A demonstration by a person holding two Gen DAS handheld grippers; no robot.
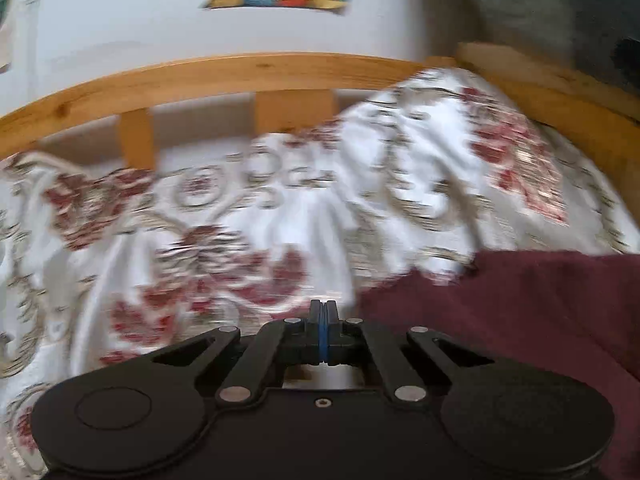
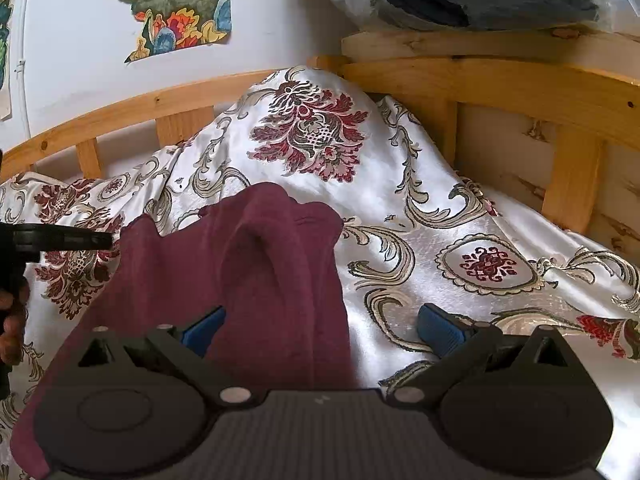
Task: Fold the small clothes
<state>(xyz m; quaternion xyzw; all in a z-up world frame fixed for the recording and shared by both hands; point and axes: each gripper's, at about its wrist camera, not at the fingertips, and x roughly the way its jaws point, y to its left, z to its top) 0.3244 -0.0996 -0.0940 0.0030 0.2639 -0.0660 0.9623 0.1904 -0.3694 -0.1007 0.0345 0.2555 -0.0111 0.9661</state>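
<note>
The maroon garment (image 2: 256, 280) lies rumpled on the flowered bedspread (image 2: 460, 240), partly under my right tool (image 2: 320, 326), whose jaws stand wide apart over its right edge. My left tool (image 1: 323, 312) is clenched on nothing, just beside the cloth's left edge. I think I should flatten the raised ridge first, then pinch one corner with each tool.

A white wall (image 2: 80, 60) stood at the far side, with a colourful picture (image 2: 176, 8) stuck to it. Below ran a wooden bed frame (image 2: 500, 80) with slats. A shiny white bedspread (image 2: 460, 220) with red flower patterns lay rumpled, heaped up against the far rail.
</note>
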